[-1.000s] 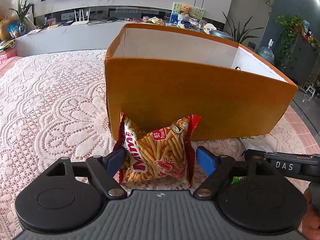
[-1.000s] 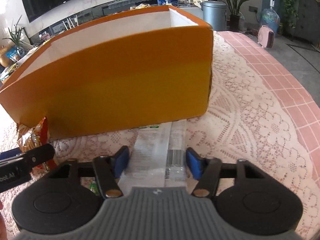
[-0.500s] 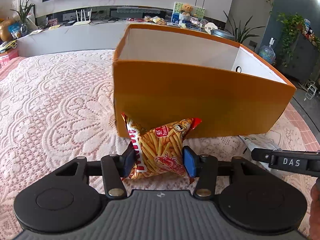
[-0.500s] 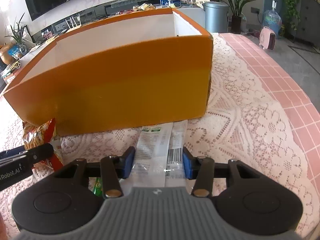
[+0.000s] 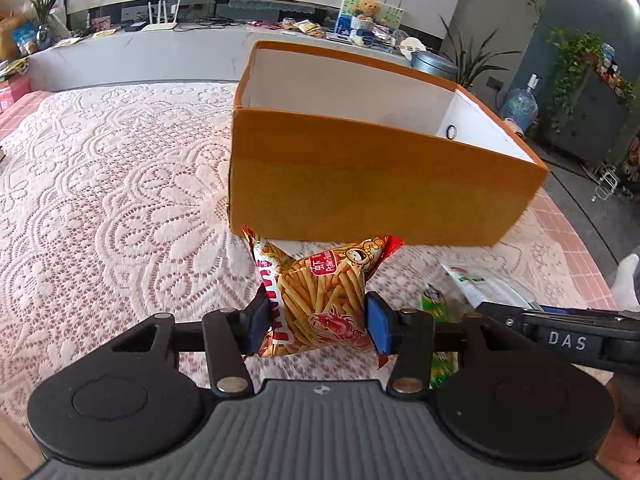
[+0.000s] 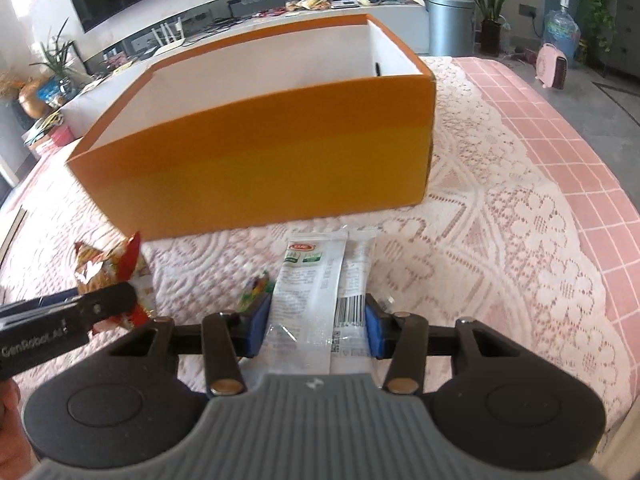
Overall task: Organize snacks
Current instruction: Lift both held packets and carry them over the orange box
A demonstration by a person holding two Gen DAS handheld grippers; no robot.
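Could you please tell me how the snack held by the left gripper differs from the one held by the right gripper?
The red-orange chip bag is puffy and bright, printed with fries; the white flat packet is pale, long and thin, with a barcode. Both are clamped between blue pads, the left gripper on the bag, the right gripper on the packet, before the orange box.

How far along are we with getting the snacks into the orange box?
Nothing shows inside the orange box yet, though its floor is hidden. In hand: left gripper grips the red shrimp-stick bag; right gripper grips the white packet. Left: drop both in, then the green packet on the lace cloth.
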